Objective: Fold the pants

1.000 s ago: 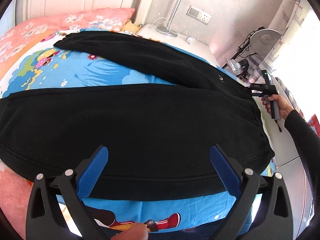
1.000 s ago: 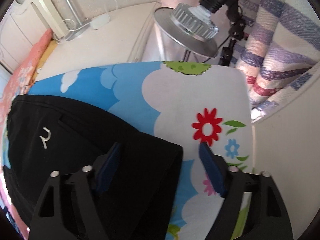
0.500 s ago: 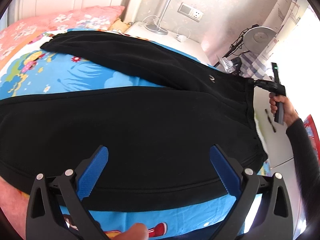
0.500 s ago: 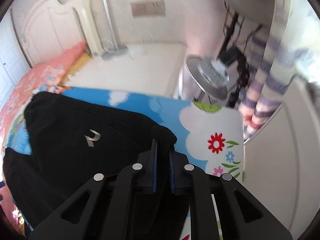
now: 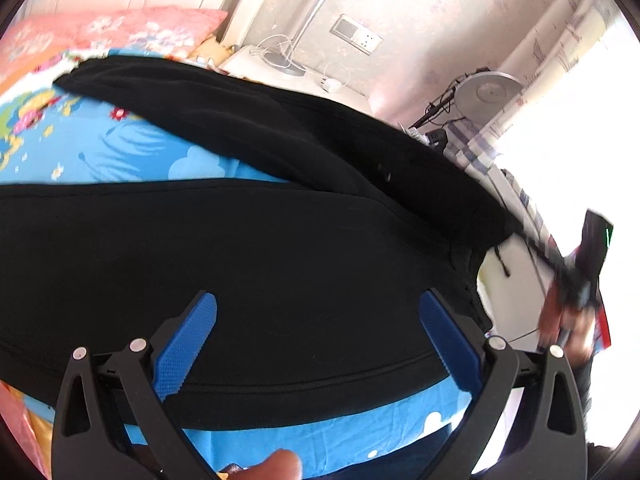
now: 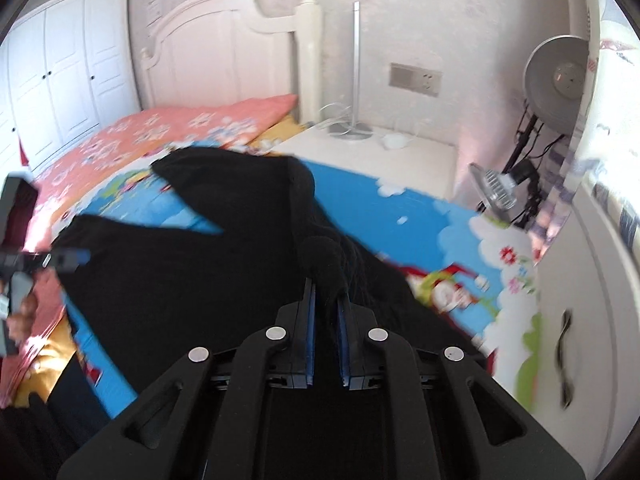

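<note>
Black pants (image 5: 260, 248) lie spread on a blue cartoon bedsheet (image 5: 132, 152), both legs running left, the waistband at the right. My left gripper (image 5: 318, 316) is open and empty, hovering over the near leg. My right gripper (image 6: 325, 296) is shut on the pants (image 6: 192, 272) at the far waistband corner and lifts it, the cloth bunched between the pads. The right gripper also shows blurred at the right of the left wrist view (image 5: 576, 276).
A pink floral pillow (image 6: 208, 124) and a white headboard (image 6: 224, 48) are at the bed's far end. A white nightstand (image 6: 372, 152) with a lamp pole stands beside it. A round fan (image 6: 560, 80) and a white cabinet (image 6: 580, 300) are at the right.
My right gripper closed on the waistband corner, then lifted it and swung it up over the bed. My left gripper stayed open over the near leg.
</note>
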